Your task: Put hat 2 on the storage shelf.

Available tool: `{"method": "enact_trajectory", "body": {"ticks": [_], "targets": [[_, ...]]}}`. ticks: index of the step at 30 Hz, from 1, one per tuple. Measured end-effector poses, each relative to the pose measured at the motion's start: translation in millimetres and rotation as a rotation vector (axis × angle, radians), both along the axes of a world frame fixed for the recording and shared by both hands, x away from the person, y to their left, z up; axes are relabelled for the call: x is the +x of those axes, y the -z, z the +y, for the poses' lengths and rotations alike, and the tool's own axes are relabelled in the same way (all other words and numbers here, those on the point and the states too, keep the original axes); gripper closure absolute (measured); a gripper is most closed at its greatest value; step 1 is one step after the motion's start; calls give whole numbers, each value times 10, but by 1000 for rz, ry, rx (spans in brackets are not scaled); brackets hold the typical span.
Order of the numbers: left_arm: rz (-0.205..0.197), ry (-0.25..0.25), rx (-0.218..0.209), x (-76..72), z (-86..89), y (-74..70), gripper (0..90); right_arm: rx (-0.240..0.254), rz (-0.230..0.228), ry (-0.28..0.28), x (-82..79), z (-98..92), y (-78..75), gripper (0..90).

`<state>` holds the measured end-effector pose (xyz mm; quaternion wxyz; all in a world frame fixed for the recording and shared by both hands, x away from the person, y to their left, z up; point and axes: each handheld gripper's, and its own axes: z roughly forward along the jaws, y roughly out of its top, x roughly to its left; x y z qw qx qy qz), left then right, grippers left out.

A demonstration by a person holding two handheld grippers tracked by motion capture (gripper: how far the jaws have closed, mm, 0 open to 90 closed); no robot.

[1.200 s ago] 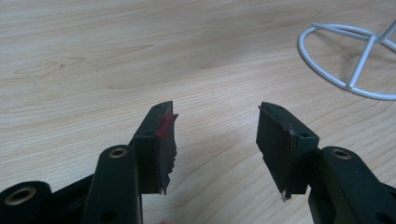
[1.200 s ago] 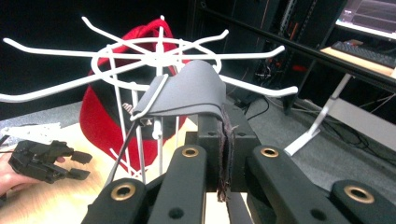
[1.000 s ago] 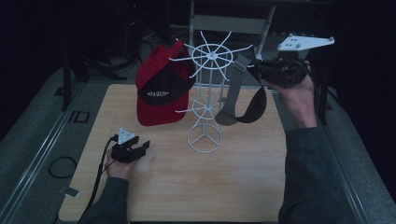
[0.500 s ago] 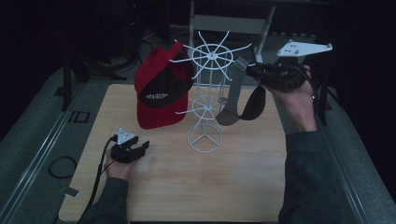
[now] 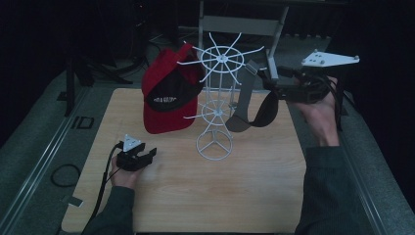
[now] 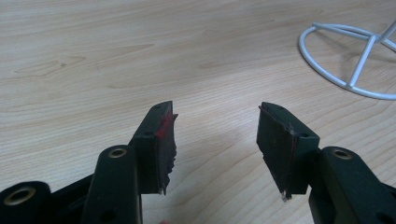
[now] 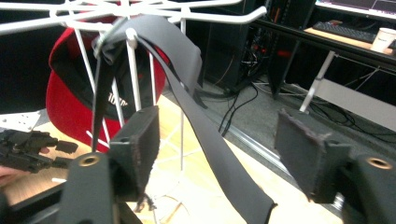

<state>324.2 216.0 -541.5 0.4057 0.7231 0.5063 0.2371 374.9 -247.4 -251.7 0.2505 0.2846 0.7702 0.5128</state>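
Note:
A white wire rack (image 5: 215, 112) stands mid-table on a ring base (image 6: 362, 63). A red cap (image 5: 169, 98) hangs on its left side, also in the right gripper view (image 7: 70, 112). A dark grey visor (image 5: 254, 110) hangs by its strap (image 7: 173, 42) from a hook at upper right. My right gripper (image 5: 268, 82) sits just right of that hook. Its jaws have just been opening, and the strap runs between them (image 7: 224, 144) untouched by the pads. My left gripper (image 5: 147, 155) rests open on the wood with nothing between its jaws (image 6: 215, 135).
The wooden table (image 5: 195, 196) lies on grey matting with a rail along the left. A cable loop (image 5: 63, 175) lies at lower left. A metal frame (image 5: 240, 24) stands behind the rack. A desk with a cup (image 7: 384, 38) is farther off.
The right gripper's jaws have opened off the grey visor's strap, leaving the visor hanging from the rack hook. The right hand has dropped slightly. The left gripper has stayed put.

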Motion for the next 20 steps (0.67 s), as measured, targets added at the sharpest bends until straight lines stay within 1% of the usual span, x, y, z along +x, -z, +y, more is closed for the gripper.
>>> {"method": "enact_trajectory", "body": {"ticks": [7,10,16,20], "targets": [[1,0,-1,0,-2,1,470,4,2,18,-30,-56,99,229],[1,1,1,0,-1,1,470,18,5,24,-50,-87,139,220],[2,1,3,2,-3,3,470,20,4,32,-84,-129,205,211],[2,0,0,3,-4,3,470,24,-2,36,-120,-150,223,208]]}}
